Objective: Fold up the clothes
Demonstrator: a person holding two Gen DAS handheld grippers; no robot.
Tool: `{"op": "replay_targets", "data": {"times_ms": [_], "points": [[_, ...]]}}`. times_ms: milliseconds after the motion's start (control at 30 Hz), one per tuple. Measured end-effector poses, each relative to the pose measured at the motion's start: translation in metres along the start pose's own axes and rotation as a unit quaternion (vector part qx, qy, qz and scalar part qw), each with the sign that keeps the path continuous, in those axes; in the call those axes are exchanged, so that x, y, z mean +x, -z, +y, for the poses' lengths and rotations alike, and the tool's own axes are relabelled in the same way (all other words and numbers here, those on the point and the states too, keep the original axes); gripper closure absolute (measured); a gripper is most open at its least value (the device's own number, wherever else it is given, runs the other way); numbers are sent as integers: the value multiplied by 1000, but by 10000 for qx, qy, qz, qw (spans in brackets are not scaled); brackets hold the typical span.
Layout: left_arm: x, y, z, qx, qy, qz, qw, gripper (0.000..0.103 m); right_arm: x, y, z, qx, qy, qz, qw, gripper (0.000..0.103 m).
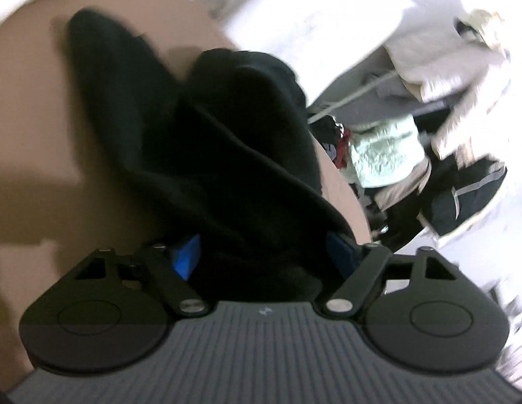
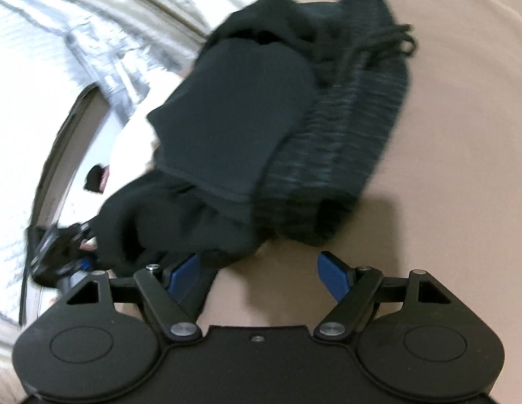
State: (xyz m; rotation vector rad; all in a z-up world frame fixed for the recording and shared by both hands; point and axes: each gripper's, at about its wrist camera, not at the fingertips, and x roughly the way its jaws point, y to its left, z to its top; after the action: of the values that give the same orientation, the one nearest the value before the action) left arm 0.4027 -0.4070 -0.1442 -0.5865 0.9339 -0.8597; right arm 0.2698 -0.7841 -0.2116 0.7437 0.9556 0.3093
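Black garment [image 1: 207, 141] bunched on tan table [image 1: 32, 107], one part stretched away toward far edge, rest gathered into folds running straight into left gripper [image 1: 261, 252]. Cloth fills gap between its blue pads [image 1: 185, 257]; both pads pressed into the fabric, so: clamped on garment (frame blurred, contact edges soft). Pile of mixed clothes [image 1: 412, 128] beyond table edge on right, pale and dark items heaped together, not touching the garment.

Right wrist view: same garment [image 2: 234, 128] lying across table [image 2: 462, 134], smooth folded panel on top, ribbed knit part beside it, drawstring loops at far end. Right gripper [image 2: 261, 274] with jaws spread wide, blue pads [image 2: 333, 274] well apart, bare table between them. Garment's near edge overlaps the left-hand pad only; no pinch on cloth. Left gripper [image 2: 72, 256] seen at left edge of frame, at the garment's corner that hangs off the table side; fingers of a hand partly visible there.
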Motion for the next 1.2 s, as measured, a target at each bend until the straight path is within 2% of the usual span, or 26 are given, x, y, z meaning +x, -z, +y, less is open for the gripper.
{"op": "replay_targets", "data": {"times_ms": [100,167,267,400,533,567,600,667,733,767,833,867,900,933,1033,1100,1167,1200], "points": [[6,10,-7,385,-523,-282,9975,52,0,1,-10,309,-180,14,9994,21],[9,8,-7,396,-636,-324,9967,59,4,-2,-15,530,-253,-22,9983,20],[12,1,-26,686,-693,-325,9947,60,15,-8,-24,887,-267,-57,9957,19],[14,6,-45,962,-524,-229,9937,52,36,-18,-41,1498,-346,-22,9881,15],[11,9,-48,1162,-561,3,9916,48,43,-32,-50,1965,-462,-158,9793,14],[10,7,-47,1134,-596,54,9917,42,43,-34,-49,2020,-432,-216,9782,14],[9,7,-44,1039,-598,101,9927,37,43,-36,-49,2060,-386,-271,9774,19],[7,5,-37,818,-534,189,9950,35,42,-36,-40,1826,-101,-366,9825,27],[4,6,-33,730,-504,189,9959,35,37,-35,-22,1241,292,-560,9903,35],[1,8,-34,750,-563,95,9955,38,35,-36,-13,912,511,-622,9926,39],[-12,15,-42,928,-954,-385,9904,40,31,-37,9,34,1031,-776,9916,46],[-18,17,-49,1078,-1002,-554,9876,40,31,-38,23,-733,1444,-839,9832,50],[-23,18,-56,1231,-953,-639,9857,41,30,-39,36,-1440,1964,-914,9656,52],[-28,19,-63,1383,-903,-723,9836,41,29,-41,41,-1750,2346,-968,9513,54],[-31,20,-70,1595,-681,-638,9828,39,1,-54,42,-1849,3025,-1322,9256,56],[-30,21,-69,1582,-579,-486,9845,38,-17,-60,37,-1945,3572,-1555,9002,56],[-22,24,-68,1627,-512,-143,9852,34,-30,-64,23,-1763,4029,-1631,8831,56],[-16,26,-68,1705,-503,68,9841,27,-31,-63,14,-1766,4314,-1607,8700,56]]}}
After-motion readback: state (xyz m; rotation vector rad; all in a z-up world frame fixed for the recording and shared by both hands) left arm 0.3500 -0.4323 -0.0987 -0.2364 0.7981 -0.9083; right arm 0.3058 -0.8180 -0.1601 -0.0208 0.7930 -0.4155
